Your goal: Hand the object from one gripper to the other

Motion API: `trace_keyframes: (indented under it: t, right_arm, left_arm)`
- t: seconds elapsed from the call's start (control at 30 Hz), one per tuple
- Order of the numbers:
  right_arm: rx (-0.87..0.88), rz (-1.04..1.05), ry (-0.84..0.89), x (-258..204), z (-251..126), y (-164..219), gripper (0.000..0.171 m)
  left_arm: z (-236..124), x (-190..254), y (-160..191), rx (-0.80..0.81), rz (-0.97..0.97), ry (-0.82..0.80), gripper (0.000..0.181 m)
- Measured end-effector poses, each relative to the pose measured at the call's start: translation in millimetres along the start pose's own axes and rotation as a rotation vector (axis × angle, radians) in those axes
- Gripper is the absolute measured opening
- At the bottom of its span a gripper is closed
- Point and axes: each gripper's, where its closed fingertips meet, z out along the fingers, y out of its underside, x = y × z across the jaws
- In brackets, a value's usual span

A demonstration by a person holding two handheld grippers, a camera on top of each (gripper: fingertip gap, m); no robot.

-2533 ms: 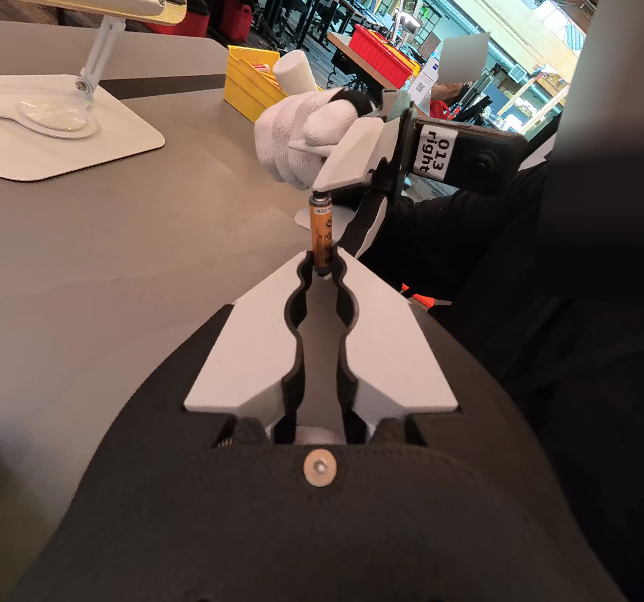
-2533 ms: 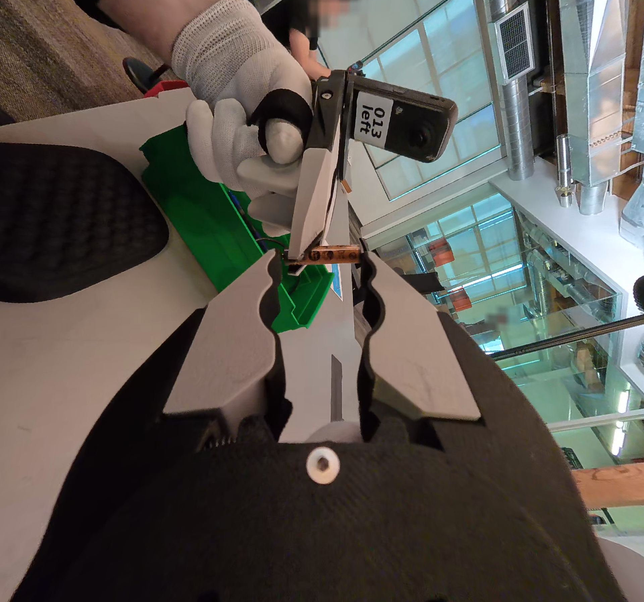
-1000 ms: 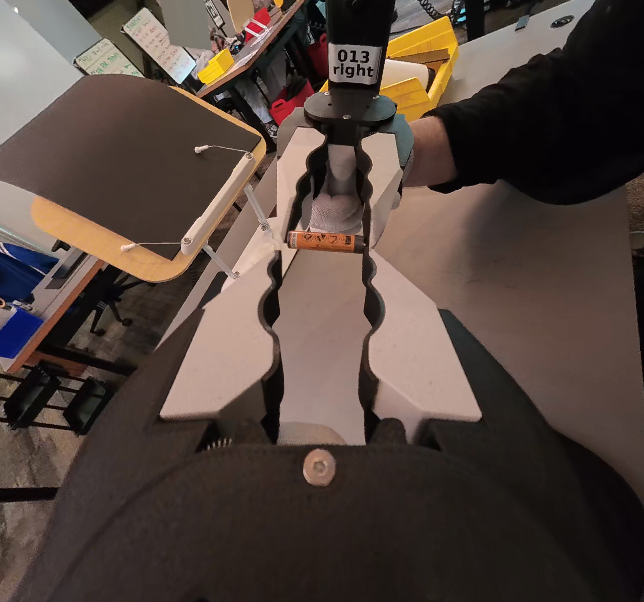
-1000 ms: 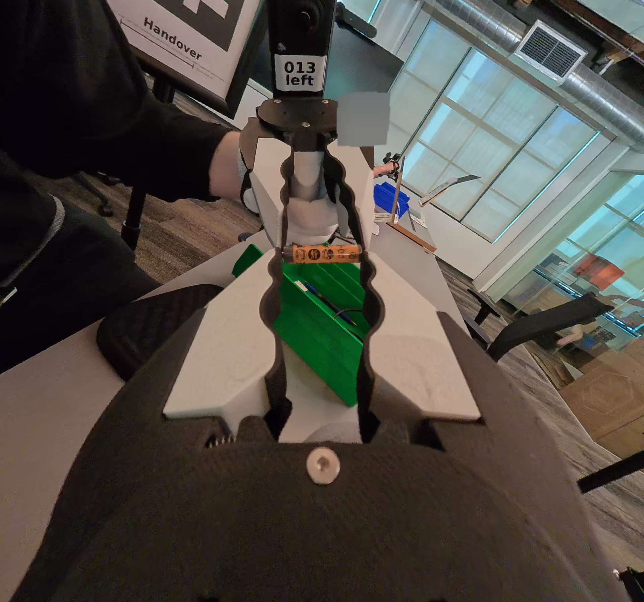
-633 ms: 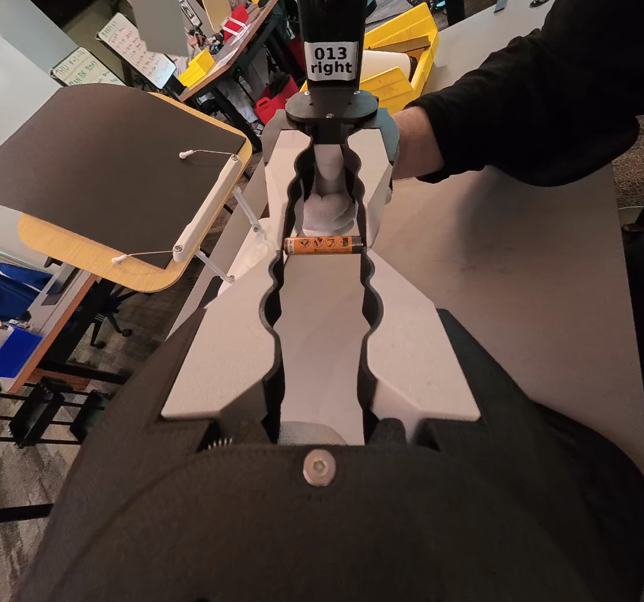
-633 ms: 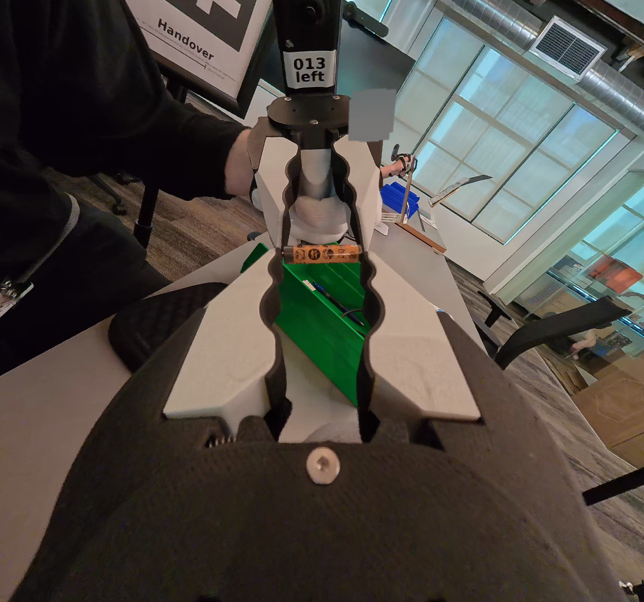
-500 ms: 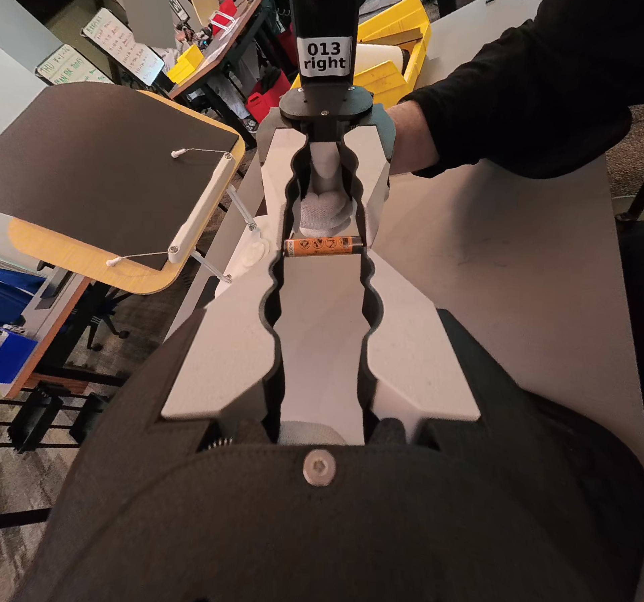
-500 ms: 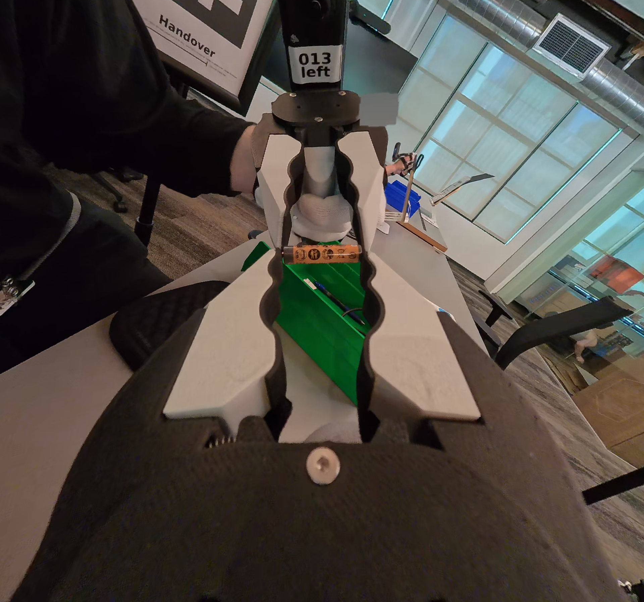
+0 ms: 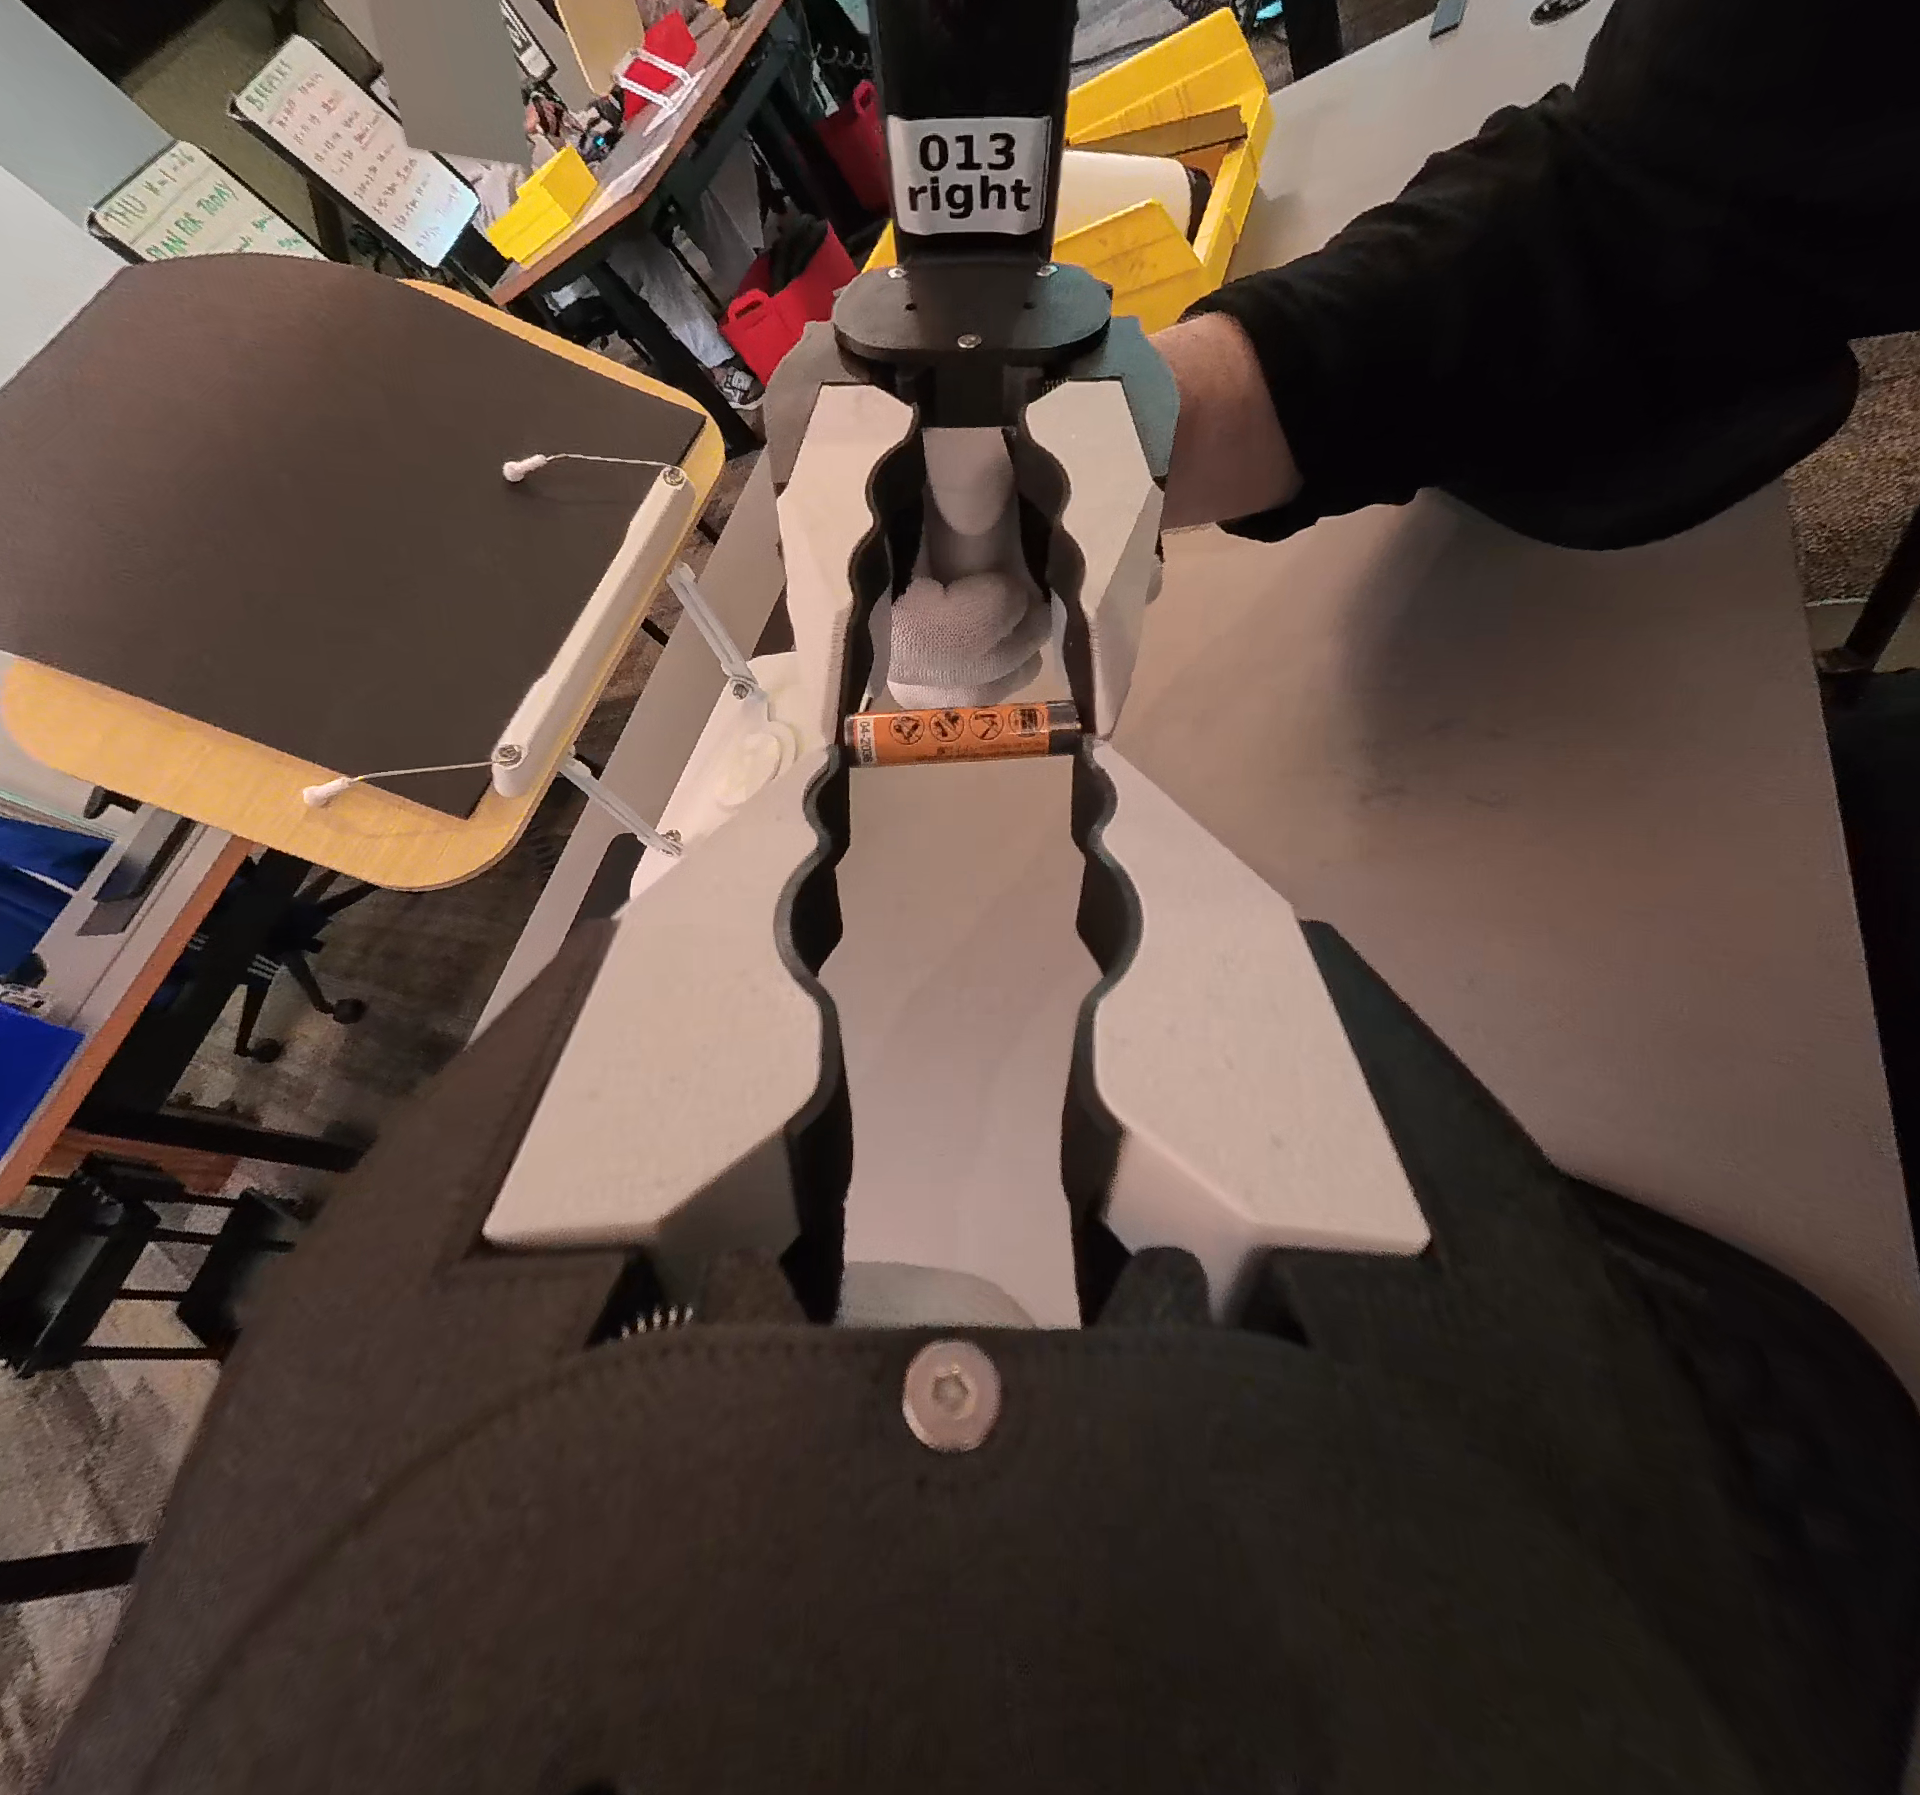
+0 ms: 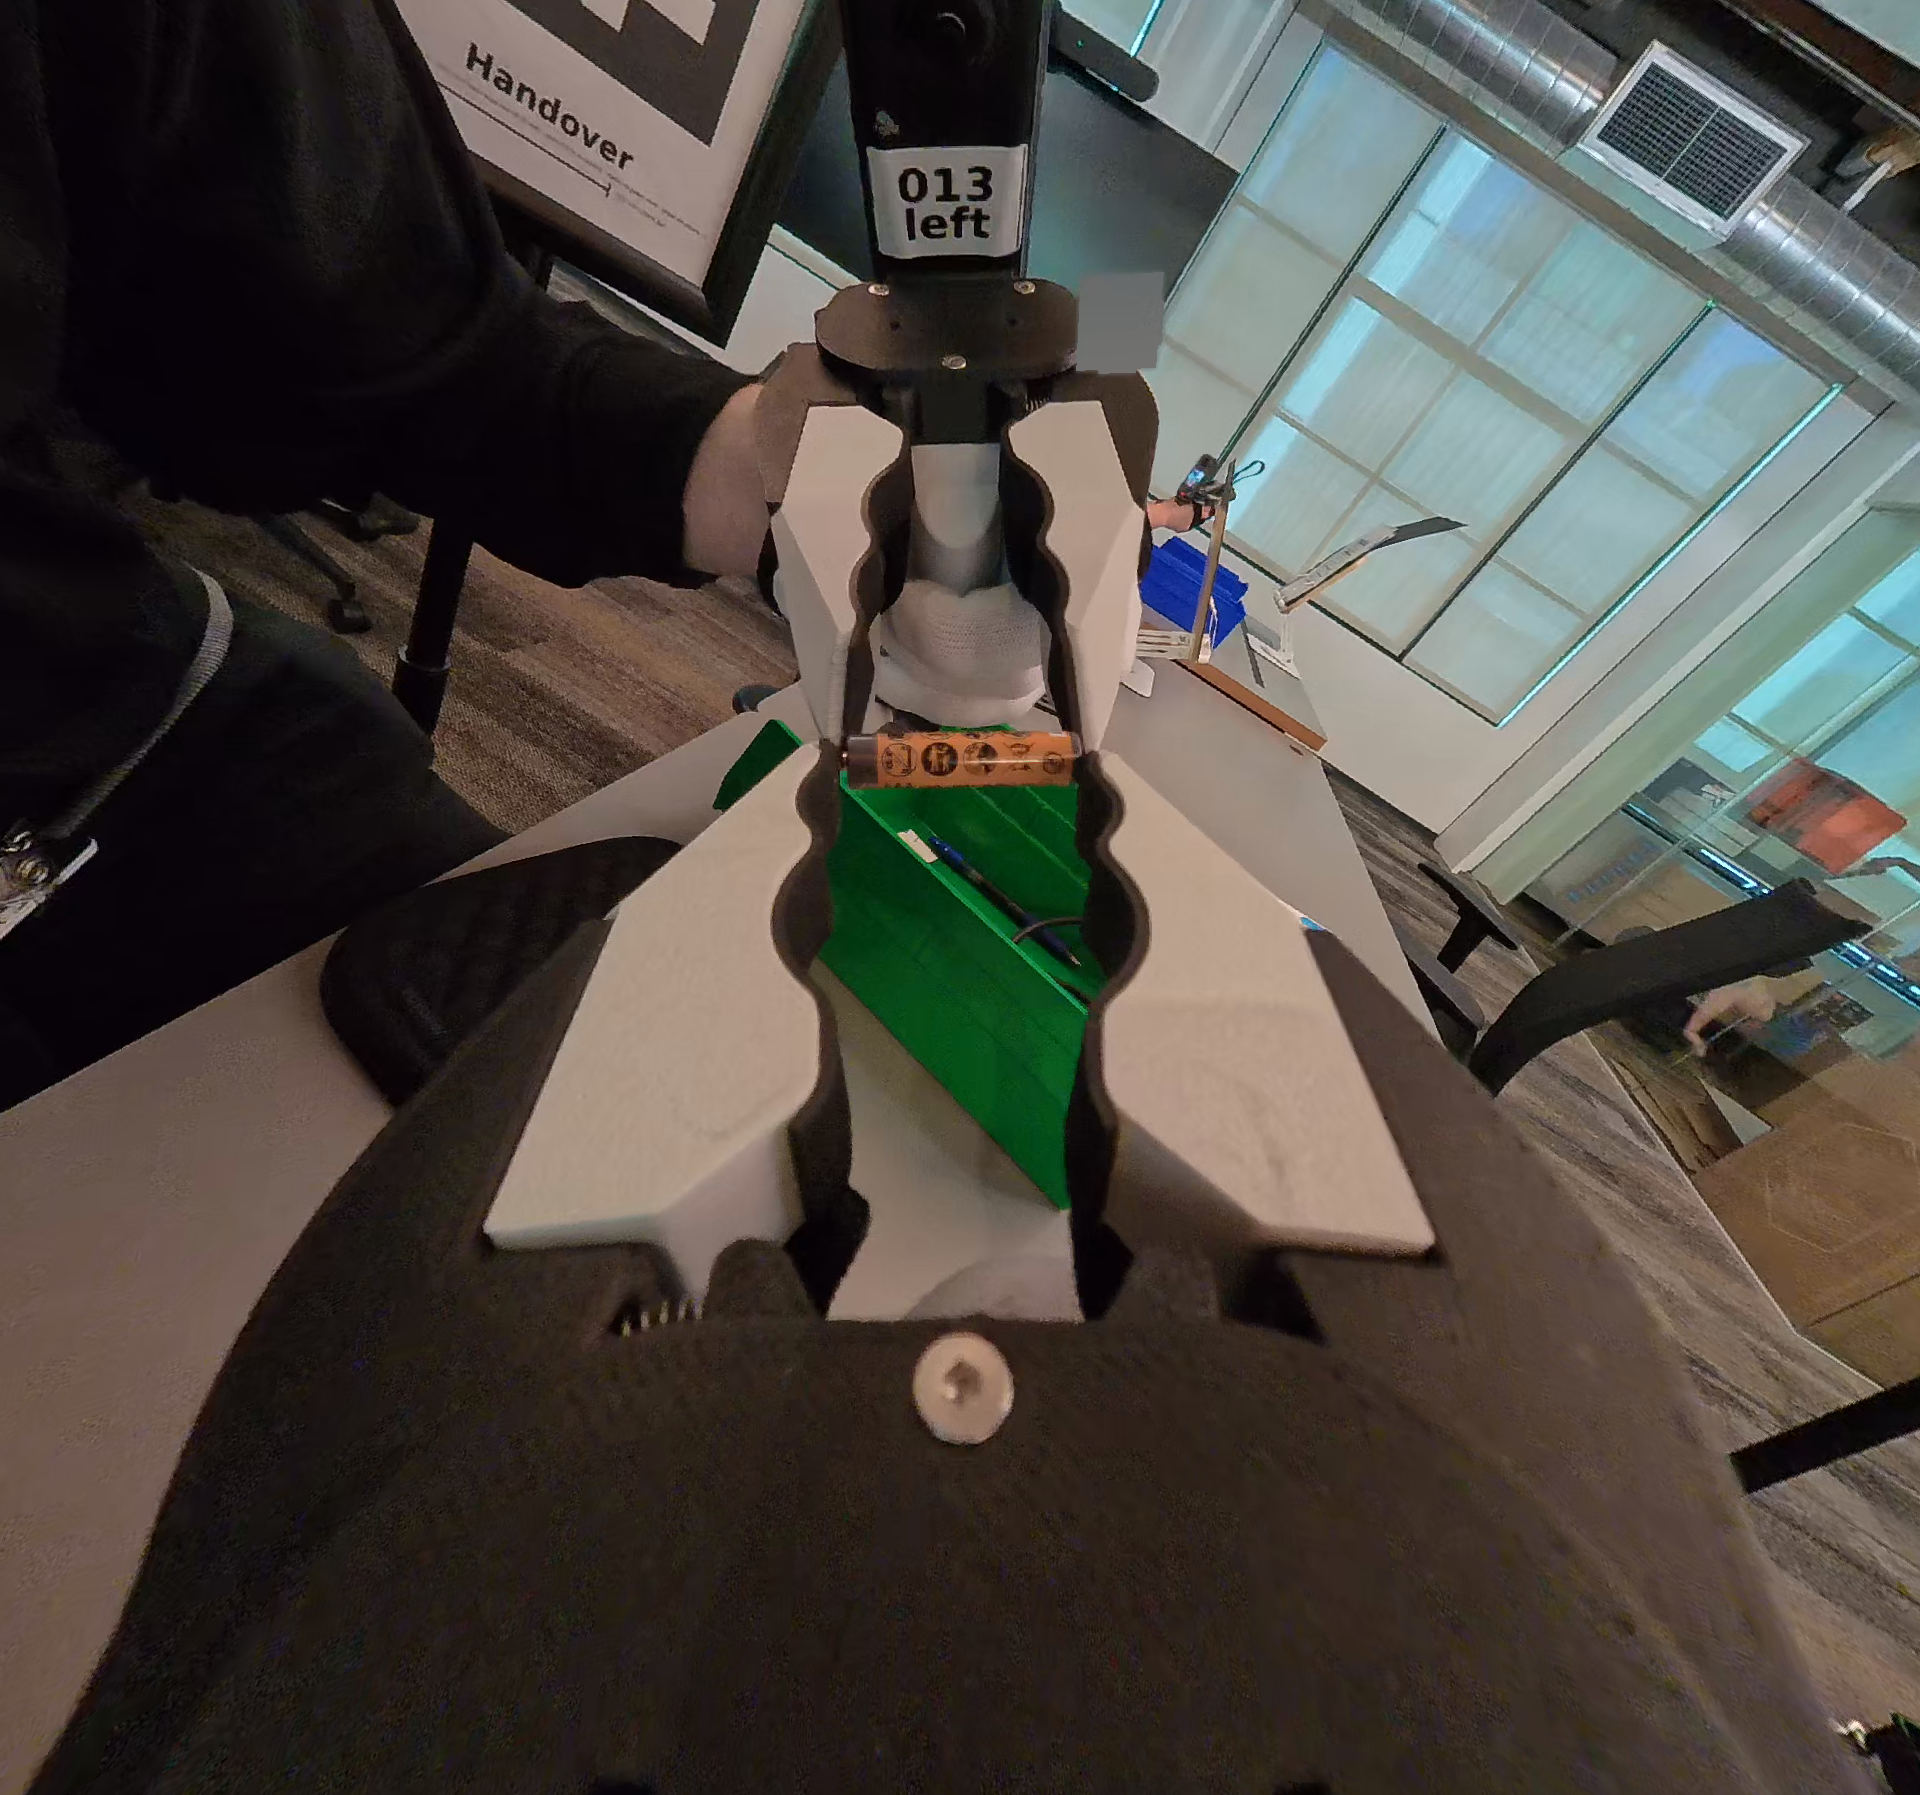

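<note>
An orange battery (image 9: 966, 733) lies crosswise in the air between the two grippers, which face each other tip to tip above the pale table (image 9: 1507, 810). My left gripper (image 9: 958, 760) has its fingertips against both ends of the battery. My right gripper (image 10: 956, 771) meets the same battery (image 10: 961, 758) from the other side, its tips also at both ends. Both sets of jaws stand at the battery's length. The right gripper shows farther off in the left wrist view (image 9: 961, 706), the left gripper in the right wrist view (image 10: 956, 737).
A black board on a wooden stand (image 9: 312, 519) is left of the table. Yellow bins (image 9: 1174, 187) sit at the table's far end. A green tray (image 10: 966, 976) with a pen (image 10: 997, 898) lies under the grippers. A sleeved arm (image 9: 1558, 322) holds each gripper.
Both grippers have shifted slightly together with the battery between them. The jaw widths look the same and the battery has stayed at the tips.
</note>
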Motion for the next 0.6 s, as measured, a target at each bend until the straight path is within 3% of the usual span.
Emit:
trace_keyframes:
  t: [0.37,0.5,0.6]
  right_arm:
    - [-0.007,-0.011,0.038,6.5,-0.7,-0.9,0.052]
    - [-0.006,-0.032,0.123,21.5,-5.5,-2.6,0.054]
    - [-0.109,-0.209,0.256,36.5,-8.4,2.5,0.051]
  left_arm:
    - [-1.4,-8.5,-4.0,0.045,-0.073,-0.006,0.041]
    - [-7.9,-22.1,-7.3,0.096,-0.271,0.055,0.041]
    - [-12.1,-40.1,1.5,0.111,-0.461,0.12,0.041]
